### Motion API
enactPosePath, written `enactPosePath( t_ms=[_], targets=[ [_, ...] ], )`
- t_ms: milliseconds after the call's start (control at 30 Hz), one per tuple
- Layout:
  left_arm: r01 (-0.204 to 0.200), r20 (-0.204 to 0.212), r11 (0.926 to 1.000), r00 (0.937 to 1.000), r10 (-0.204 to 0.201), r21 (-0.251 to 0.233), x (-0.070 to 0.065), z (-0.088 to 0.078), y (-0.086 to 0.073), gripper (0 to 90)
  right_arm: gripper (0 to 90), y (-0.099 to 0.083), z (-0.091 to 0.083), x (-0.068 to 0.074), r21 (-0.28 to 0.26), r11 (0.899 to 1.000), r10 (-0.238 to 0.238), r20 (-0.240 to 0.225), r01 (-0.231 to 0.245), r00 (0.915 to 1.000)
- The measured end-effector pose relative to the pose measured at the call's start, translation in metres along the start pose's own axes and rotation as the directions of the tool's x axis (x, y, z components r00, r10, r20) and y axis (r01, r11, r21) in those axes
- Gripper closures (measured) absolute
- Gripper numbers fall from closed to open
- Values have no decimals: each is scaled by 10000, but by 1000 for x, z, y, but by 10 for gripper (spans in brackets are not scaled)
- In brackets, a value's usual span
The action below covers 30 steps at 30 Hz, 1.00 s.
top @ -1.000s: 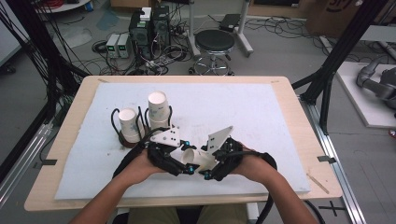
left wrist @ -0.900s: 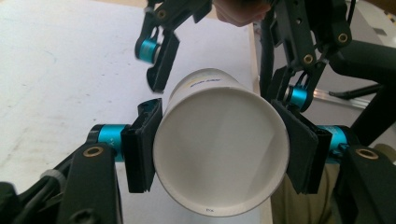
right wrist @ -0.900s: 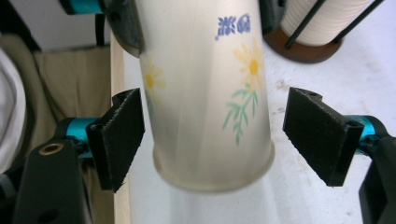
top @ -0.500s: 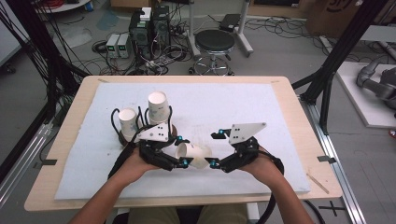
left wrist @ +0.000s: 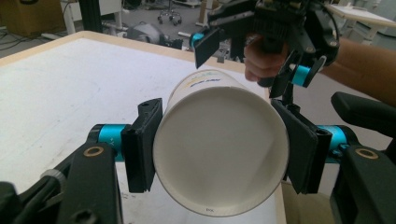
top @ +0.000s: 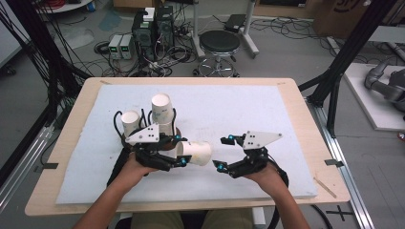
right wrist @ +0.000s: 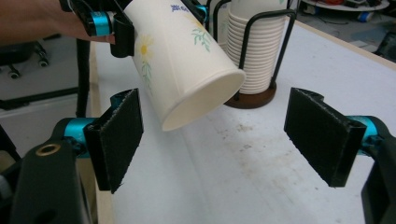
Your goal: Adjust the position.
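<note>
The left tongs (top: 180, 151) pinched a paper cup (top: 195, 153) lying sideways above the worktop (top: 286, 119), its open mouth facing the right tongs (top: 225, 153). Those had just been opening and stood spread, nothing between them. The handover looked underway; next, they should close on the cup's rim. Behind, a wire holder (right wrist: 261, 51) carried stacked cups (right wrist: 250, 56).

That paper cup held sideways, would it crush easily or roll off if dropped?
The paper cup looks thin-walled, so probably light and easily dented, though the left gripper hasn't deformed it. Its round, tapered body would likely roll in a curve on the table.
</note>
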<state>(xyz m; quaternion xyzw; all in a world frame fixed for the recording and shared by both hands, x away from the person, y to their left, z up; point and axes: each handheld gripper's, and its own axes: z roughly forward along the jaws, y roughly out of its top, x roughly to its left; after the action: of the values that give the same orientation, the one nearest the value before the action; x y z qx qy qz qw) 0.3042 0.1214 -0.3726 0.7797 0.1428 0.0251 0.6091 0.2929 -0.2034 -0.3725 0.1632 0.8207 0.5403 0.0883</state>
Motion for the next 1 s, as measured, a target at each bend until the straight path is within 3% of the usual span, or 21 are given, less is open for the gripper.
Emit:
enactPosePath(
  t_ms=[567,1000],
  targets=[
    [-289,787,9978,9963,335,-594,-6,2,4,373,202,-13,14,3,-426,9982,374,-1017,-419,9941],
    [-421,1463,9967,9879,520,-700,-10,5,6,373,208,-12,21,7,-626,9978,116,-1739,-228,9847]
  ],
)
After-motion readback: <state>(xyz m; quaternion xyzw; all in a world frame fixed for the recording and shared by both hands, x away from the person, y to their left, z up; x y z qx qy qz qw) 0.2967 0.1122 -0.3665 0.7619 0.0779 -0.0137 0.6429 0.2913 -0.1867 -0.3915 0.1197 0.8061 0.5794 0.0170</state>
